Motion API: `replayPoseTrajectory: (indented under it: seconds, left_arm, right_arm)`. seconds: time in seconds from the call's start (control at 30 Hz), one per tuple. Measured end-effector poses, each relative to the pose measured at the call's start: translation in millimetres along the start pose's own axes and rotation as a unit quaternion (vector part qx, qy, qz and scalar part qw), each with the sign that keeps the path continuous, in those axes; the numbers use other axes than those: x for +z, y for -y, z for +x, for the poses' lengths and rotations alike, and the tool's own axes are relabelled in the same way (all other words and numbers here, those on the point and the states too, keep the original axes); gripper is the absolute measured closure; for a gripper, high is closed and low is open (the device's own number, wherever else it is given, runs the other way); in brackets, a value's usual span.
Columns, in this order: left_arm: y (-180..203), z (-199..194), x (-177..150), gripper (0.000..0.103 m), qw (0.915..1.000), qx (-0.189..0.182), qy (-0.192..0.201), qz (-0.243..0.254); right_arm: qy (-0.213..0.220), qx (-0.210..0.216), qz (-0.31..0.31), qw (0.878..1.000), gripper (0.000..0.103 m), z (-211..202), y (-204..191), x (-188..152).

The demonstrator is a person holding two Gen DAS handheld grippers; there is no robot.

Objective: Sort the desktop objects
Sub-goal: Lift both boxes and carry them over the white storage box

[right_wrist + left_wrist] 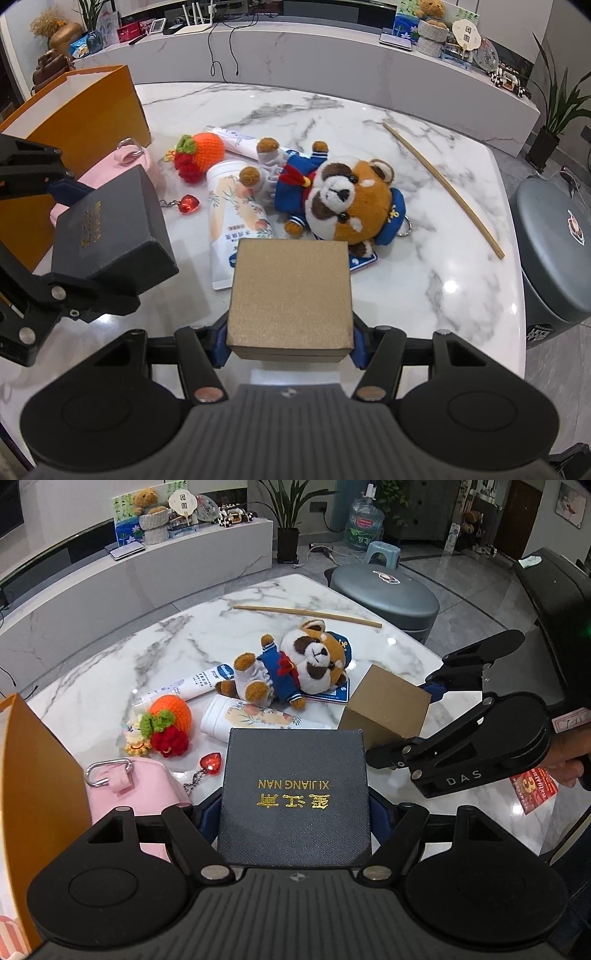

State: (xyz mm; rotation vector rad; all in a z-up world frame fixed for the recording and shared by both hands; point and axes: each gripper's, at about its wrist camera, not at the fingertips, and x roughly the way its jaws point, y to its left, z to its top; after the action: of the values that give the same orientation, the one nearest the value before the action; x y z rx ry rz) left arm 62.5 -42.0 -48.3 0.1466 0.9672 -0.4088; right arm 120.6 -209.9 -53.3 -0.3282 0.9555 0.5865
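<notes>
My left gripper [294, 814] is shut on a dark grey box [295, 794] with gold lettering, held above the marble table [110, 664]; the same box [110, 229] shows at the left of the right wrist view. A gold-brown box [290, 299] sits between the blue pads of my right gripper [290, 341], which is shut on it; in the left wrist view this box [388, 709] appears at the right. On the table lie a plush red panda [343, 206], two white tubes [236, 229], a crocheted orange and strawberry [199, 155], a red heart keychain [189, 204] and a pink pouch [125, 790].
An orange paper bag [85, 122] stands at the table's left side. A long wooden stick [443, 188] lies near the far right edge. A grey round bin [554, 251] stands beside the table, and a red leaflet [532, 788] lies near the right hand.
</notes>
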Motion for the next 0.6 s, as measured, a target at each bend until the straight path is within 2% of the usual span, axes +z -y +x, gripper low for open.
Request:
replayPoseTrajectory:
  seconds: [0.6]
  left_arm:
    - [-17, -42, 1, 0.015, 0.9991, 0.005, 0.034, -0.023]
  right_arm:
    - [0.015, 0.016, -0.029, 0.999, 0.042, -17, -33, 17]
